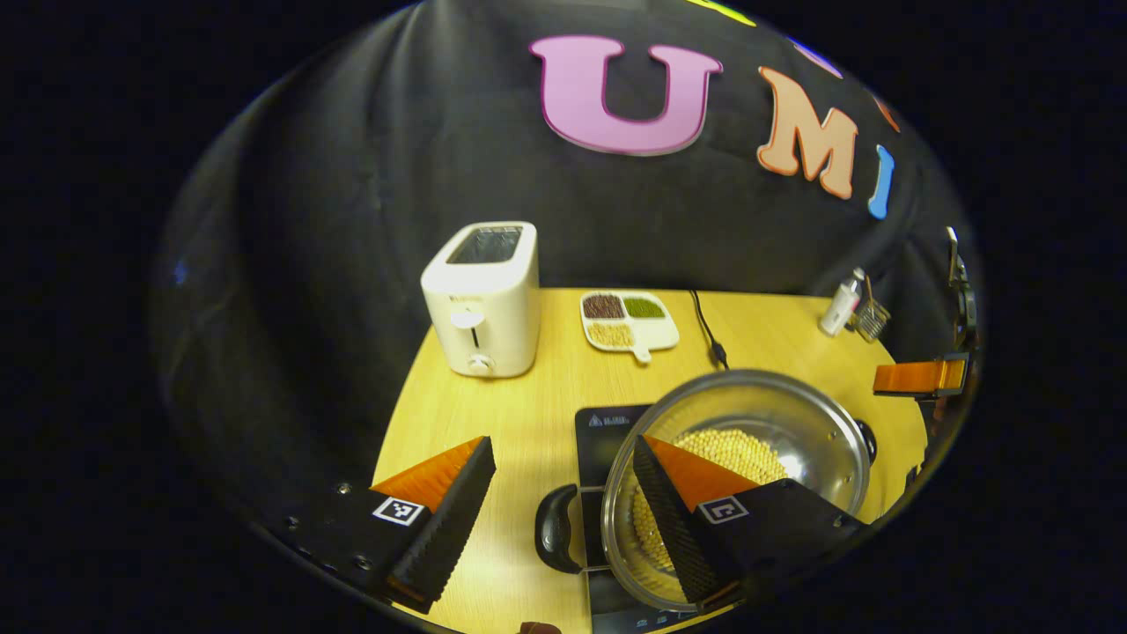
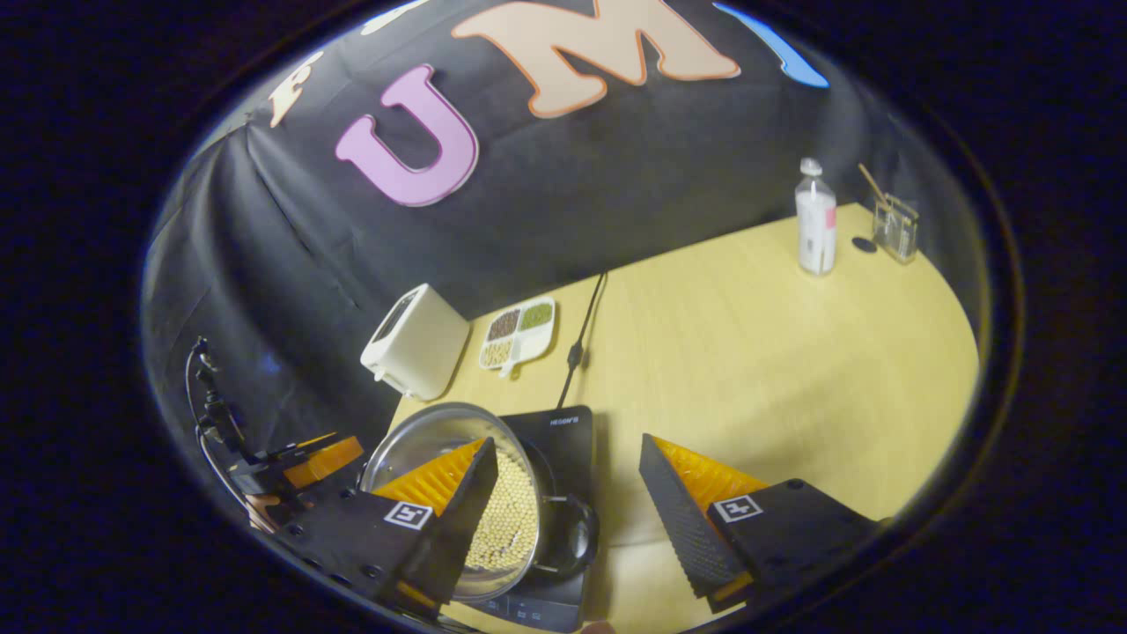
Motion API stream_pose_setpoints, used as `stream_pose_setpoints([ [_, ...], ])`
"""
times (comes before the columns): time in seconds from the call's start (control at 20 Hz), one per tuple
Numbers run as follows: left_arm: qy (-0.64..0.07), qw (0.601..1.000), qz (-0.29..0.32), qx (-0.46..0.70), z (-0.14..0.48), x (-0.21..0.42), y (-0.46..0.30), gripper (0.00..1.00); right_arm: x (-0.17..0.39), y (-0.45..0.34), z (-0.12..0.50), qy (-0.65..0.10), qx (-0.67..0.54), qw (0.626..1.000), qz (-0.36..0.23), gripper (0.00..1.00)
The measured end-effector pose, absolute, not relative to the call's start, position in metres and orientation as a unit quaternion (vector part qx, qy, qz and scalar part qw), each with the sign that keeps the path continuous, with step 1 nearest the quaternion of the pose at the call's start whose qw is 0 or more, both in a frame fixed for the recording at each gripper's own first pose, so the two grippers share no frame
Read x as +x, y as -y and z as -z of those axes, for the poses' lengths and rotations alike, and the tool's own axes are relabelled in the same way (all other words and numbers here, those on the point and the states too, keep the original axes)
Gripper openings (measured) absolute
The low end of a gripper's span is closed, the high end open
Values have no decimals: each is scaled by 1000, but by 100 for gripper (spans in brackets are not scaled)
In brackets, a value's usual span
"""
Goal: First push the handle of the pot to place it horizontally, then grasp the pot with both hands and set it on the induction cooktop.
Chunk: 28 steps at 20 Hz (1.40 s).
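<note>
Wooden table [image 2: 775, 352] held a toaster [image 1: 482, 299] and cooktop [image 2: 563, 440]. On the cooktop sat the pot [image 1: 748, 440], both grippers [image 1: 563, 502] [image 2: 568, 502] spread wide above its handles.

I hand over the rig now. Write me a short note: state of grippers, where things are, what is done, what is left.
Left gripper: open, its fingers astride the pot's left handle.
Right gripper: open, astride the right handle.
Pot, with beans inside, sits on the induction cooktop.
Done: pot appears placed, handles sideways.
Left: draw both grippers back.
</note>
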<state>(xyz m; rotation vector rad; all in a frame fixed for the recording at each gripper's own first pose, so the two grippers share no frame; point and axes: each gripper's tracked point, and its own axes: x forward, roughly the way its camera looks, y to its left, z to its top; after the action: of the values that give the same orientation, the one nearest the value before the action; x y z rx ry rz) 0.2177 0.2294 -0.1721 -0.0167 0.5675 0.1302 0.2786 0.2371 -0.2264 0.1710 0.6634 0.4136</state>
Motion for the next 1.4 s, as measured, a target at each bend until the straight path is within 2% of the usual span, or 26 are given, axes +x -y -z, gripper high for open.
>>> stream_pose_setpoints([
  [0.25,-204,975,-85,-19,110,196,-182,97,271,-197,167,-247,57,946,-200,99],
  [0.75,-93,990,-99,-32,14,150,1,96,233,-79,37,-117,3,963,-241,99],
  [0.8,-75,991,-103,-25,0,145,14,96,229,-67,22,-101,-2,965,-243,92],
  [0.9,-42,993,-106,-16,-25,132,39,96,218,-45,-6,-74,-6,966,-249,92],
  [0.95,-30,994,-102,-15,-34,126,54,99,213,-31,-18,-59,-7,967,-250,92],
  [1.15,7,994,-106,-1,-59,106,86,92,198,28,-59,-10,-20,976,-217,92],
  [1.35,39,993,-110,5,-72,91,112,92,183,68,-77,15,-8,980,-197,92],
  [1.4,46,993,-108,4,-74,89,117,92,179,76,-80,21,-3,981,-194,99],
])
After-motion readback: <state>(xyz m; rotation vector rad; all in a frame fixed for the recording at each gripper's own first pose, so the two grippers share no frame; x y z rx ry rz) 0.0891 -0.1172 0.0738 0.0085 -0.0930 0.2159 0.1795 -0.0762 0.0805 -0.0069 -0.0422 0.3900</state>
